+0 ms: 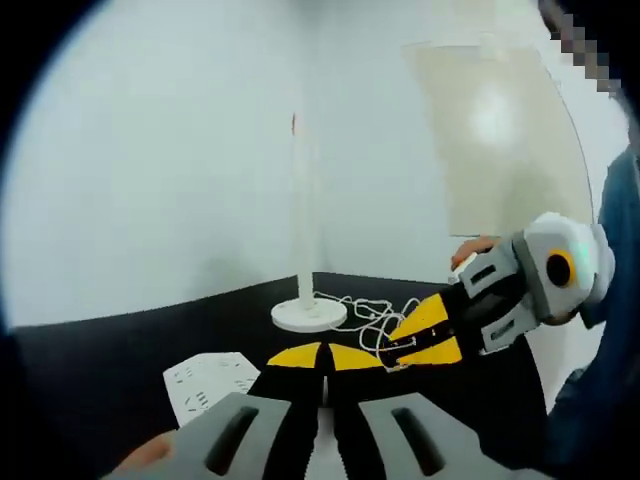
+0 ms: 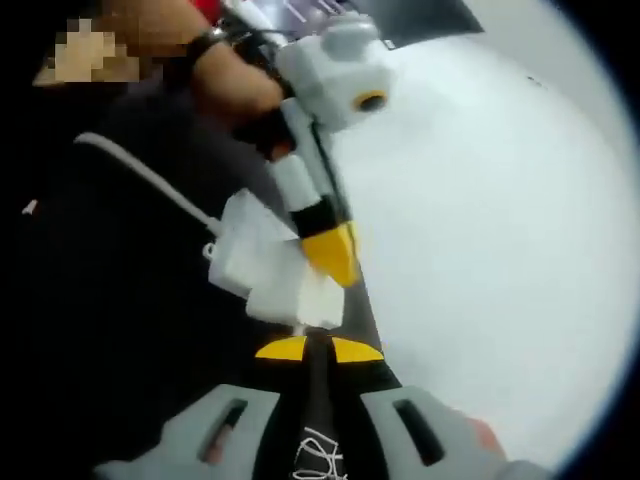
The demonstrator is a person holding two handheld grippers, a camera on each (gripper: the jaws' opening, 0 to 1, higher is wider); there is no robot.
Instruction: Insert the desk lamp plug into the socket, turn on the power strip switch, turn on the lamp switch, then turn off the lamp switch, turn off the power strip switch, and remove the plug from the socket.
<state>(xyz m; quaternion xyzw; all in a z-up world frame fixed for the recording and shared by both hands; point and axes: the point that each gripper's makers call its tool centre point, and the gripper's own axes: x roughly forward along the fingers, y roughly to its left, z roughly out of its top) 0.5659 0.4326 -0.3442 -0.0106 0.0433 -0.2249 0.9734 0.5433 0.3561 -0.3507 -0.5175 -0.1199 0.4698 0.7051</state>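
Just past my left gripper [image 1: 325, 358] the table [image 1: 100, 360] looks matt black. The power strip [image 1: 208, 383] beside my jaws is smooth white plastic. Ahead, the lamp base [image 1: 309, 316] is white with a slight sheen, and its cord [image 1: 365, 310] looks like thin rubbery plastic. My yellow jaw tips look matt.

Two grippers show: the left gripper [image 1: 325, 358] and the right gripper [image 2: 318, 349], each with yellow-tipped jaws. One desk lamp [image 1: 306, 250] stands far back on the single black table [image 1: 120, 360], with one tangled white cord [image 1: 365, 310] to the right of its base. One white power strip [image 2: 265, 265] lies near, with one cable [image 2: 145, 180] leaving it. One beige panel [image 1: 495, 130] leans at the far right.
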